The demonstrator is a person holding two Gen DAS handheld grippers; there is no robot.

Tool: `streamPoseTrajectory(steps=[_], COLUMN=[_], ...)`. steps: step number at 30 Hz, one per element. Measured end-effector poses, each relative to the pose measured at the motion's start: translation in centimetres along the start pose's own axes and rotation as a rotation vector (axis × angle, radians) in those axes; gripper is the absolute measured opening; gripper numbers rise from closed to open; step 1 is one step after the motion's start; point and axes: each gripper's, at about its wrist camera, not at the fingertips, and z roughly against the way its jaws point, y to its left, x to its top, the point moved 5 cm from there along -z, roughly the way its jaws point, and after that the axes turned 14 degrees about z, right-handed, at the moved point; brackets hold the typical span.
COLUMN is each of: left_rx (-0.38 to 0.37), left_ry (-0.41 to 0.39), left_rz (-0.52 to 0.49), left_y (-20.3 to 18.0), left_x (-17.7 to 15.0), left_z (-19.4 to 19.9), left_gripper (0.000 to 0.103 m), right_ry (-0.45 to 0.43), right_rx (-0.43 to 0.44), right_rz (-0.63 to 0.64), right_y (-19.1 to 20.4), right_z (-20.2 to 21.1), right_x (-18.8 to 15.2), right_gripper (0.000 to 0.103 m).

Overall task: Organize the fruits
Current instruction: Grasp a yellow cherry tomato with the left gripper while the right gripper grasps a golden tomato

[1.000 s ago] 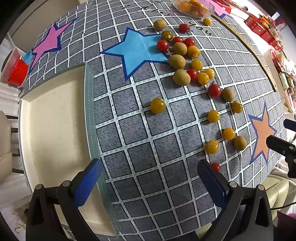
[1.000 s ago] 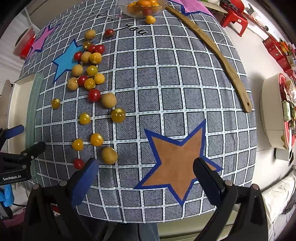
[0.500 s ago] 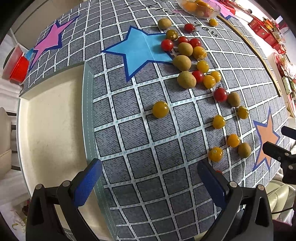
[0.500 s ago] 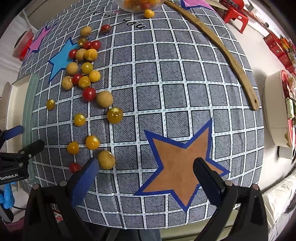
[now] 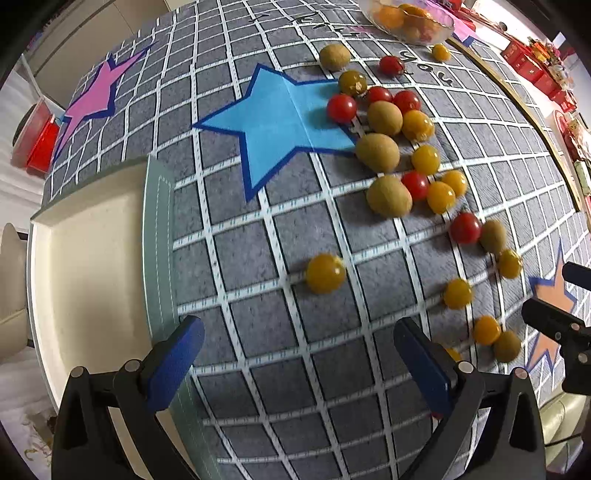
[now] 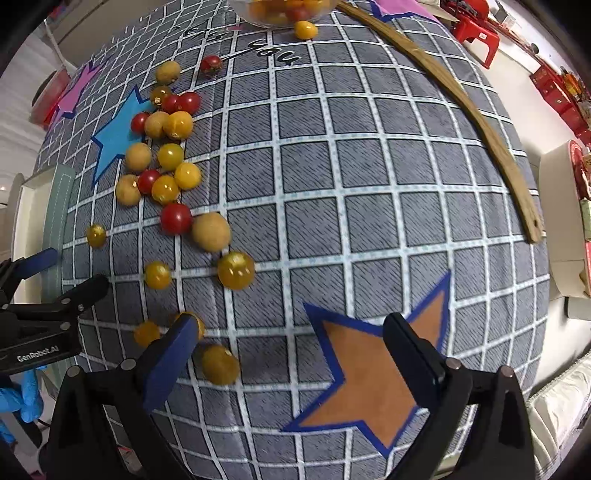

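Left claw (image 5: 295, 354) wide open, empty, over bare grid cloth (image 5: 258, 369) near the cloth's left edge. Cream surface (image 5: 92, 258) exposed left of the cloth, with a raised rim at its far side; green stitched hem (image 5: 157, 240) marks the border. Free room between the left fingers and ahead up to a lone yellow tomato (image 5: 325, 273), which sits apart from the rest.

Right claw (image 6: 288, 350) also wide open, holding nothing, above the orange star (image 6: 373, 373) near the cloth's near edge. Its left finger (image 6: 173, 354) partly covers one yellow tomato (image 6: 197, 323); a tan round fruit (image 6: 220, 364) lies just beside that finger, inside the gap. The right half of the cloth is open all the way to the wooden strip (image 6: 480, 122).

Fruits: main cluster of red and yellow tomatoes and tan fruits (image 6: 162, 155) by the blue star (image 6: 114, 136), a looser trail running toward the near edge. Glass bowl (image 6: 284, 11) with fruit at the far edge, one yellow tomato (image 6: 306, 29) just outside it.

Left gripper body (image 6: 40, 328) shows in the right view, close to the trail fruits. Red container (image 5: 37, 144) off the far left edge; red boxes (image 5: 532, 70) beyond the right side.
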Motion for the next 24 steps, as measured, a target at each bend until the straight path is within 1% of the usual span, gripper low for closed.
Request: streamPoseTrajectory(steps=[2,4,6,8,9,10,12,13,14,17,18,19,20,21,22,23,24], left_rx=[0.014,0.024,0.027,0.025,0.016,0.014,0.013,0.006,-0.002,-0.024,-0.034,-0.049,-0.05,-0.056,-0.059,-0.062,-0.073], left_ry=[-0.013,-0.023,-0.031,-0.03,-0.031,-0.032,-0.039,-0.043,-0.046,-0.044,-0.042,-0.04,-0.048,-0.051,-0.055,-0.056,-0.051], left_rz=[-0.001,-0.001,0.005,0.001,0.008,0.012,0.014,0.011,0.009,0.007,0.009,0.012,0.007,0.001,-0.005,-0.012,-0.012], left_y=[-0.5,-1.0,-1.5,-1.8,-2.1,-2.2,-2.5,-2.8,-3.1,-3.7,-3.7,-3.9,-4.1,-4.3,-4.5,-4.8,-5.0], left_x=[1.2,2.6,4.1,5.5,6.3,6.7,7.6,8.2,8.5,9.5,9.7,9.9,10.2,10.4,10.5,10.8,11.1], left_z=[-1.0,-1.9,-2.9,-4.0,-4.4,-4.7,-5.4,-5.7,-5.8,-5.9,-5.8,-5.9,-5.9,-5.9,-5.9,-5.9,-6.0], left_gripper=[0.103,0.103,0.103,0.094,0.094,0.094,0.092,0.089,0.084,0.072,0.068,0.059,0.048,0.043,0.028,0.022,0.022], right_ry=[-0.007,-0.015,-0.018,-0.021,-0.021,-0.019,-0.013,-0.01,-0.014,-0.018,-0.017,-0.015,-0.013,-0.012,-0.013,-0.016,-0.021], right_rx=[0.004,0.01,0.017,0.024,0.029,0.036,0.033,0.024,0.01,-0.003,-0.01,-0.019,-0.025,-0.03,-0.032,-0.031,-0.028], right_rz=[-0.005,-0.009,-0.013,-0.009,-0.004,0.0,0.009,0.014,0.02,0.029,0.034,0.04,0.045,0.049,0.055,0.06,0.064], right_y=[0.3,0.6,1.0,1.4,1.9,2.3,3.2,3.7,4.2,5.6,6.0,6.5,7.1,7.6,8.0,8.5,8.8], right_z=[-0.6,-1.2,-1.8,-2.3,-2.6,-3.1,-3.9,-4.3,-4.6,-5.3,-5.5,-5.7,-6.0,-6.2,-6.4,-6.3,-6.3], right_x=[1.1,2.4,3.7,4.8,5.5,6.1,7.2,7.3,7.3,8.0,8.4,8.8,9.2,9.5,9.9,10.1,9.7], right_gripper=[0.099,0.094,0.092,0.087,0.082,0.079,0.078,0.077,0.076,0.073,0.069,0.065,0.063,0.057,0.049,0.043,0.031])
